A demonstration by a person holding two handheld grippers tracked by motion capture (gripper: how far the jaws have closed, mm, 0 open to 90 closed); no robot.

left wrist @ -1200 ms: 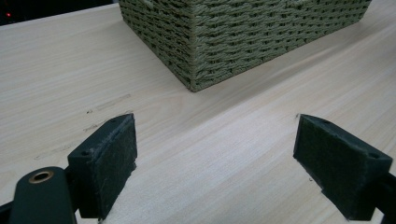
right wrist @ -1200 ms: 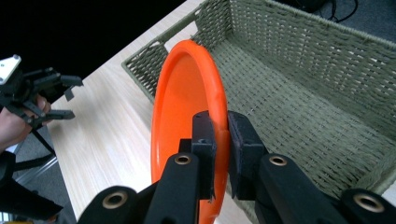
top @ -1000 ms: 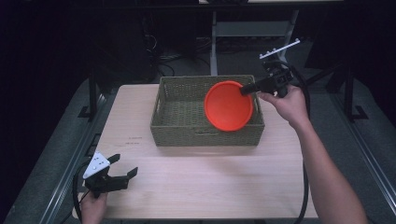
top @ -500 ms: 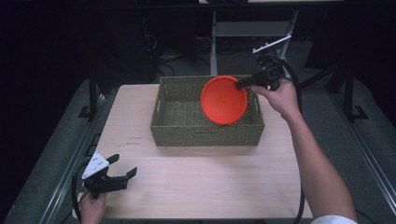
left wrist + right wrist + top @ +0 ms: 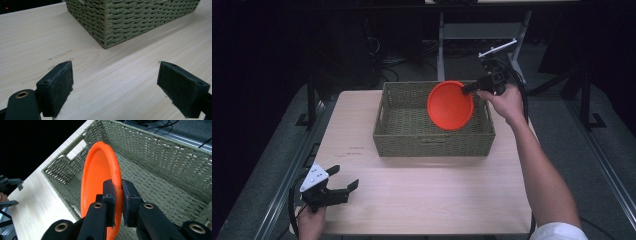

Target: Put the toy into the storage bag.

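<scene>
Right claw clamped on rim of orange plate, holding it on edge, tilted, over right half of woven basket — likely so it clears the walls. Basket floor bare beneath. Left claw agape, idle near front-left corner of surface.

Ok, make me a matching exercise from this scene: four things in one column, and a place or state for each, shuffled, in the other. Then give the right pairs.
Things:
1. orange plate
2. woven basket
3. left gripper
4. right gripper

Places or states:
A. jaws wide apart, low over the table's near left corner
B. stands on the far half of the table
C. tilted on edge above the basket, pinched at its rim
D. jaws shut on a rim

Pairs: 1-C, 2-B, 3-A, 4-D
</scene>
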